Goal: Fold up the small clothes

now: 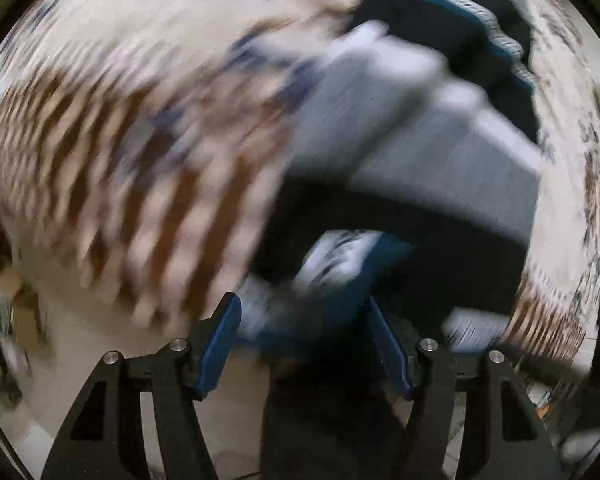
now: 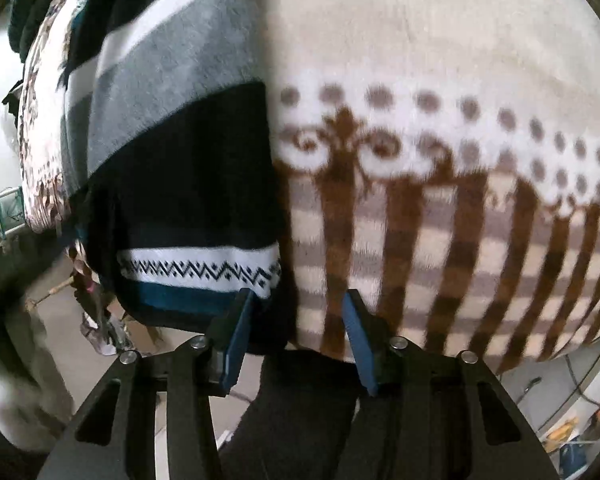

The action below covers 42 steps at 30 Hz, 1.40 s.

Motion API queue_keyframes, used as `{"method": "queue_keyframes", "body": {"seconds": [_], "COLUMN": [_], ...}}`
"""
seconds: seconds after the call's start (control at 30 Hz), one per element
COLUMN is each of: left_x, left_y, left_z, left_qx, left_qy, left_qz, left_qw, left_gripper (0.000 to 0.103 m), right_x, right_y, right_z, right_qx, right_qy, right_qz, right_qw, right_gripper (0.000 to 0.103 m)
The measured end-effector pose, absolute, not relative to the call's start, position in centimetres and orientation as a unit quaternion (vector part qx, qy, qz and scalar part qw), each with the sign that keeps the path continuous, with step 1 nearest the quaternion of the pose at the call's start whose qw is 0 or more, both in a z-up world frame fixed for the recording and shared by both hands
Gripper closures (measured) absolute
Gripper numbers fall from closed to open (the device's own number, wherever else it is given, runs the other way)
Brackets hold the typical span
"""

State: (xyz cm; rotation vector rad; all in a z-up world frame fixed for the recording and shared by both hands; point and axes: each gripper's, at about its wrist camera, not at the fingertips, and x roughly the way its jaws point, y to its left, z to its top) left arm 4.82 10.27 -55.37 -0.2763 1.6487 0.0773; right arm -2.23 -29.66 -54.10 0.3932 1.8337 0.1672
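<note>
Through the left wrist camera, badly blurred, we see the left claw (image 1: 305,346) with its blue fingers (image 1: 220,348) set moderately apart and a striped sweater (image 1: 380,168) of black, grey, white and teal bunched between them, though we cannot tell whether they press on it. Through the right wrist camera we see the right claw (image 2: 297,334) partly open over the sweater's (image 2: 188,184) dark side edge, gripping nothing we can make out, the garment lying on a cream, brown-patterned blanket (image 2: 440,208) near its front edge.

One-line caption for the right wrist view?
Right hand-held gripper straddles the striped sweater's edge on a patterned blanket.
</note>
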Motion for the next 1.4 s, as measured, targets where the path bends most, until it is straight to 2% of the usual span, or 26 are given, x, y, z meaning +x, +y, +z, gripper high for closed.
{"method": "queue_keyframes", "body": {"seconds": [0.17, 0.33, 0.37, 0.4, 0.43, 0.5, 0.57, 0.6, 0.63, 0.7, 0.73, 0.77, 0.8, 0.87, 0.93, 1.07, 1.1, 1.13, 1.33, 1.4], "left_x": [0.2, 1.9, 2.4, 3.1, 3.6, 4.3, 4.4, 4.3, 4.3, 4.1, 4.2, 4.0, 4.0, 3.9, 4.0, 4.4, 4.4, 4.3, 3.4, 2.7], "left_y": [15.2, 17.4, 17.3, 16.8, 16.3, 14.9, 13.5, 13.0, 12.7, 12.7, 12.7, 13.2, 13.6, 15.0, 15.5, 15.2, 15.3, 14.8, 13.2, 13.9], "left_z": [-54.1, -53.8, -54.0, -54.6, -55.3, -56.8, -57.7, -58.2, -58.5, -58.4, -58.3, -58.0, -57.4, -56.1, -55.2, -53.2, -52.8, -52.6, -54.4, -55.5], "left_qx": [-0.200, -0.324, -0.334, -0.345, -0.344, -0.316, -0.293, -0.282, -0.274, -0.270, -0.268, -0.269, -0.274, -0.268, -0.268, -0.268, -0.270, -0.272, -0.242, -0.234], "left_qy": [0.724, 0.676, 0.673, 0.672, 0.675, 0.688, 0.702, 0.704, 0.706, 0.704, 0.705, 0.703, 0.696, 0.686, 0.677, 0.662, 0.660, 0.658, 0.676, 0.688], "left_qz": [0.083, 0.076, 0.074, 0.065, 0.058, 0.053, 0.051, 0.043, 0.037, 0.020, 0.019, 0.017, 0.012, 0.007, 0.003, -0.002, -0.003, -0.003, 0.010, 0.015], "left_qw": [0.655, 0.657, 0.655, 0.652, 0.649, 0.651, 0.648, 0.650, 0.652, 0.656, 0.657, 0.658, 0.663, 0.676, 0.686, 0.700, 0.701, 0.702, 0.696, 0.687], "left_gripper": [0.041, 0.041, 0.041, 0.041, 0.041, 0.042, 0.052, 0.064, 0.069, 0.071, 0.075, 0.078, 0.085, 0.087, 0.092, 0.093, 0.093, 0.093, 0.093, 0.089], "right_x": [-1.9, -2.6, -3.0, -3.4, -4.1, -5.4, -5.9, -6.1, -6.6, -7.5, -7.5, -7.5, -7.2, -6.7, -6.1, -5.0, -4.7, -4.7, -7.8, -8.4], "right_y": [-27.6, -24.5, -24.2, -23.7, -23.7, -23.6, -23.4, -23.0, -22.7, -22.4, -22.6, -23.0, -23.9, -25.7, -27.4, -28.1, -28.3, -28.1, -24.5, -24.7], "right_z": [-53.8, -56.1, -56.4, -56.7, -57.0, -57.6, -57.6, -57.8, -58.3, -58.3, -57.9, -57.4, -56.6, -55.6, -55.3, -58.2, -59.0, -59.2, -59.2, -58.9], "right_qx": [0.195, 0.256, 0.260, 0.262, 0.261, 0.246, 0.227, 0.207, 0.190, 0.179, 0.184, 0.201, 0.235, 0.304, 0.368, 0.433, 0.427, 0.421, 0.265, 0.258], "right_qy": [0.776, 0.782, 0.785, 0.785, 0.789, 0.796, 0.803, 0.817, 0.834, 0.843, 0.838, 0.827, 0.808, 0.772, 0.742, 0.739, 0.747, 0.748, 0.819, 0.821], "right_qz": [0.077, 0.070, 0.067, 0.065, 0.063, 0.058, 0.066, 0.075, 0.087, 0.102, 0.108, 0.113, 0.113, 0.112, 0.096, 0.079, 0.075, 0.072, 0.103, 0.109], "right_qw": [0.595, 0.564, 0.559, 0.557, 0.553, 0.550, 0.547, 0.532, 0.511, 0.497, 0.502, 0.513, 0.528, 0.547, 0.552, 0.510, 0.504, 0.508, 0.498, 0.497], "right_gripper": [0.055, 0.056, 0.058, 0.080, 0.086, 0.086, 0.086, 0.086, 0.086, 0.086, 0.086, 0.086, 0.086, 0.085, 0.077, 0.077, 0.082, 0.098, 0.103, 0.101]}}
